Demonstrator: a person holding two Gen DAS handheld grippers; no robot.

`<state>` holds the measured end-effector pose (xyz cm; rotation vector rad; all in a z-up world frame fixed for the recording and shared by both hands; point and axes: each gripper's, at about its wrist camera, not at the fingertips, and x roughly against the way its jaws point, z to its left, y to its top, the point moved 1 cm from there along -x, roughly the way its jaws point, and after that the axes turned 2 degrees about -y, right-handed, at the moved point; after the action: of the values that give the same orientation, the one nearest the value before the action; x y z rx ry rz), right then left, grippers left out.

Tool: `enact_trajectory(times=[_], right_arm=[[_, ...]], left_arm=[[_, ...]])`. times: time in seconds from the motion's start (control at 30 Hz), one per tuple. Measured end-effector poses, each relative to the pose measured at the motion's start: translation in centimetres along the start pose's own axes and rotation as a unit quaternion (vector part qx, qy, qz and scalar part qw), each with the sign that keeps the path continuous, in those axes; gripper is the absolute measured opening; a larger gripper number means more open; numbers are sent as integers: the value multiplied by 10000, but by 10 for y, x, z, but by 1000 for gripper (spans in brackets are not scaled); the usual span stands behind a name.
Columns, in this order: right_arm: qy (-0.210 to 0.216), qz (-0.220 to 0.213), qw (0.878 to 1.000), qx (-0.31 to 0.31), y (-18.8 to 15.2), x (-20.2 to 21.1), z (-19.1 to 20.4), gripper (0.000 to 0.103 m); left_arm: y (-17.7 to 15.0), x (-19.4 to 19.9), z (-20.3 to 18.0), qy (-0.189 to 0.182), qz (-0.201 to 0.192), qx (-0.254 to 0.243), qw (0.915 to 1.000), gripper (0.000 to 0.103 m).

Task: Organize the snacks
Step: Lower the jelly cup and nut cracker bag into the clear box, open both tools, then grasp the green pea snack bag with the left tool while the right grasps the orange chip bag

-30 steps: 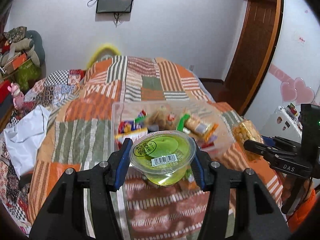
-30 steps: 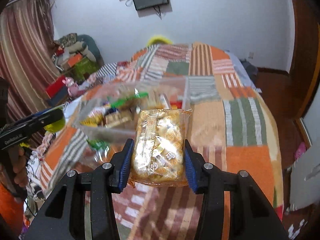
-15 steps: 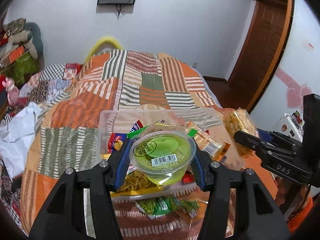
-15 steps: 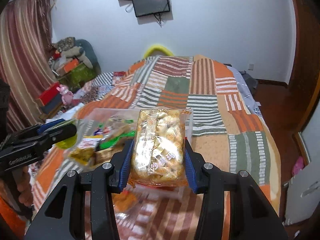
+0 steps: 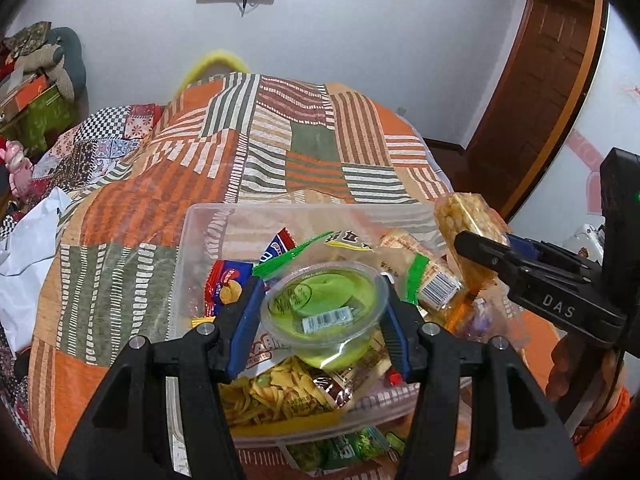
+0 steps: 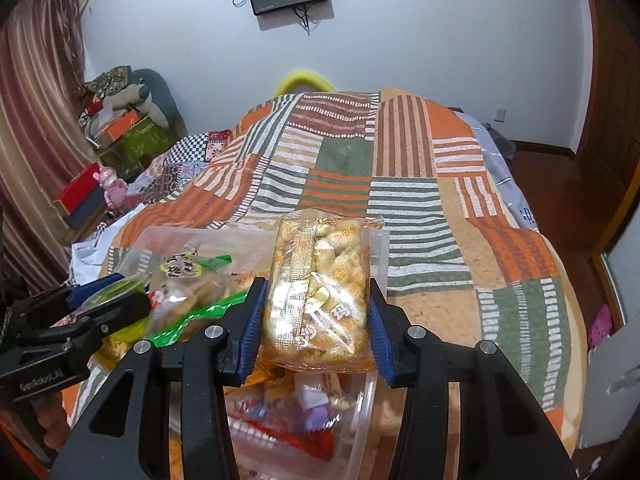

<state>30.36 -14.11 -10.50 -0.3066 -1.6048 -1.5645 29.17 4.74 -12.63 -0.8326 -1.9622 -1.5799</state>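
Holding both snacks over the clear bin (image 5: 188,240) on the patchwork quilt (image 5: 320,148). My left gripper (image 5: 322,312) is clamped on the green jelly cup (image 5: 322,307), above the bin's packets. My right gripper (image 6: 316,320) is clamped on the biscuit pack (image 6: 320,288), at 3 o'clock from the cup, above the bin's right end.
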Motion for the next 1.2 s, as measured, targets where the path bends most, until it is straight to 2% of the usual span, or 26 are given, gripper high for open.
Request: enact_trajectory(times=[0.27,0.43,0.57,0.77,0.9,1.07,1.2], right_arm=[[-98,182,9995,247,-4,-4,4,46],[-120,216,9989,389,-8,6,6,54],[-37,27,9995,314,-13,23,8,63],[50,-202,9987,465,-21,54,23,64],[198,-299,9979,538,-33,69,33,69],[400,-190,9973,589,-51,69,46,72],[575,72,9963,637,-69,58,59,77]], left_arm=[[1,9,1,13,-31,6,10000,60],[-5,22,1,-13,-73,-19,10000,63],[-9,39,-1,-6,-150,-101,9998,65],[-16,66,-3,0,-296,-200,9994,71],[-24,83,-1,31,-371,-227,9991,75],[-42,94,4,99,-295,-312,9990,77],[-58,95,13,150,-161,-283,9994,79]])
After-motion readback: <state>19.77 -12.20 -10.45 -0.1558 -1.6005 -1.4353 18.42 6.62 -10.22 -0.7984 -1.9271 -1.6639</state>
